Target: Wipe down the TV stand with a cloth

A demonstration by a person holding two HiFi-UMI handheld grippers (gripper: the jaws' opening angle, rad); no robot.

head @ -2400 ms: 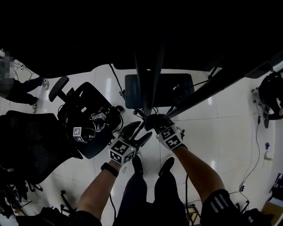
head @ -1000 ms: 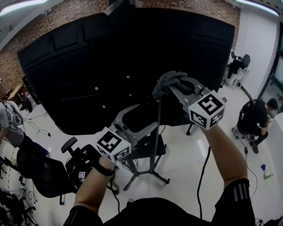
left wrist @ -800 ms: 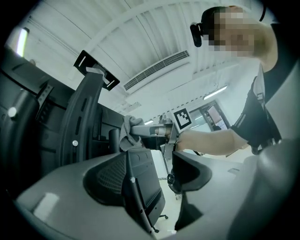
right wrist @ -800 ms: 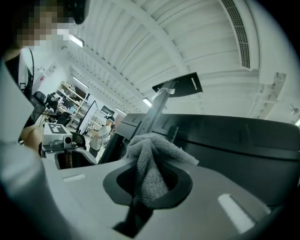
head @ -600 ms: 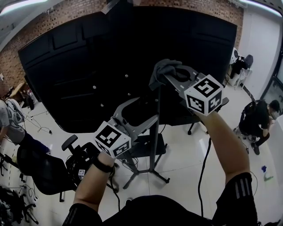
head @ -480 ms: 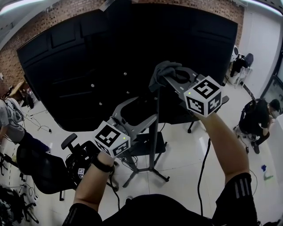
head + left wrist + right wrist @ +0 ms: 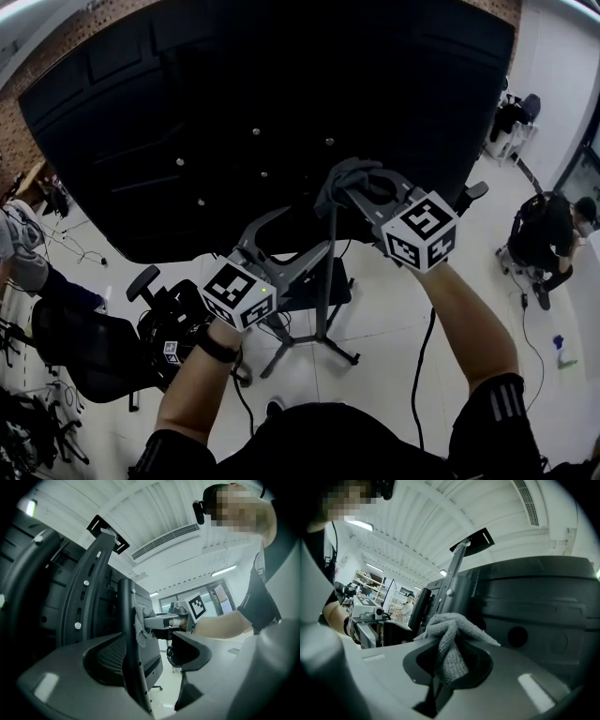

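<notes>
Lower on the stand pole (image 7: 329, 272) than half a second ago, the right gripper (image 7: 351, 187) has slid down with its cloth (image 7: 341, 177), while the left gripper (image 7: 305, 234) has kept its place.

Biggest thing in front of me is the black back of the TV (image 7: 234, 103), filling the upper part of the head view, its lower edge running just above both grippers. Below it the pale floor (image 7: 403, 309) lies open to the right of the pole and around the splayed stand feet (image 7: 314, 352). To the left the room is tighter, with a black office chair (image 7: 89, 352) near the person's left arm. Well off to the right sits another person (image 7: 548, 239).

Both grippers meet at the pole. The left one has its jaws spread, and in its own view the pole stands between them, close against one pad; whether it touches I cannot tell. The right gripper's jaws are pinched on the grey cloth, which bunches out past the jaw tips and lies against the pole, above the left gripper.
</notes>
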